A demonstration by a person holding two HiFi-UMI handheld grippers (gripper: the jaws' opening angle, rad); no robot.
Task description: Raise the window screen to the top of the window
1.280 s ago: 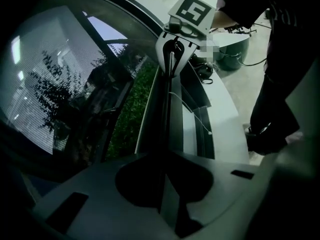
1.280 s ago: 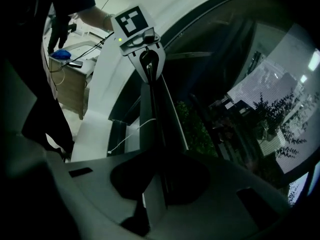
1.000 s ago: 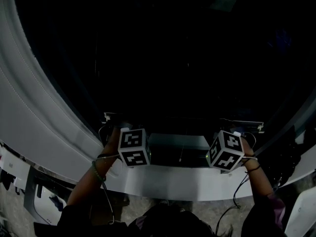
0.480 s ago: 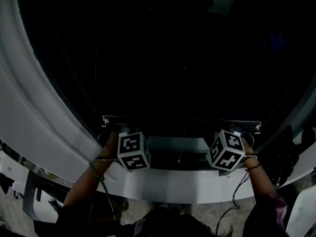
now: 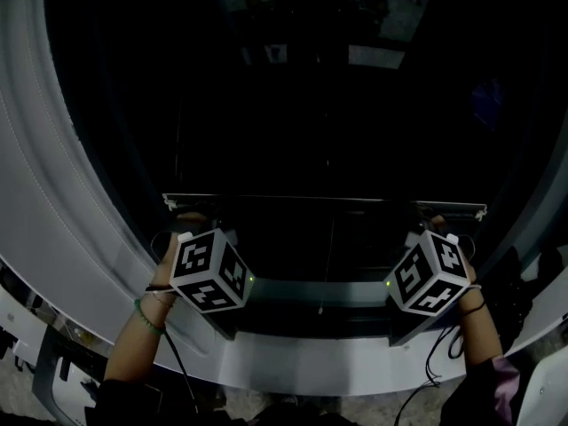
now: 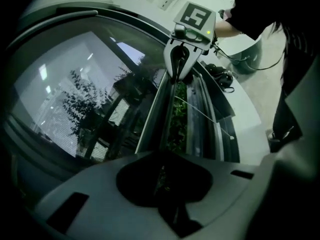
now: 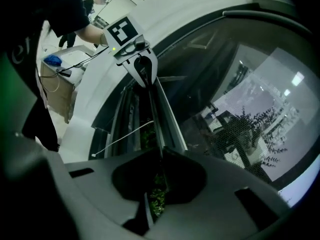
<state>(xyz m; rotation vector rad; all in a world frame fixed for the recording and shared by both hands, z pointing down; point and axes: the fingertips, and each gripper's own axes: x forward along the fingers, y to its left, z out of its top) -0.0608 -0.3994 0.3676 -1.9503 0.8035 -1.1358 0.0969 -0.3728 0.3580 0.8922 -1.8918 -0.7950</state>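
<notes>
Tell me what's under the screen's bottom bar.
Under the bottom bar is an open gap showing green foliage outside and a thin cord. The left gripper and right gripper, clamped on it, cover its ends.

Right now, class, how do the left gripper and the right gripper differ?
The left gripper clamps the thin pale bottom rail of the window screen near its left end; the right gripper clamps it near its right end. The wrist behind the left gripper wears a green bracelet; none shows behind the right gripper. Both are shut on the same rail, about level.
</notes>
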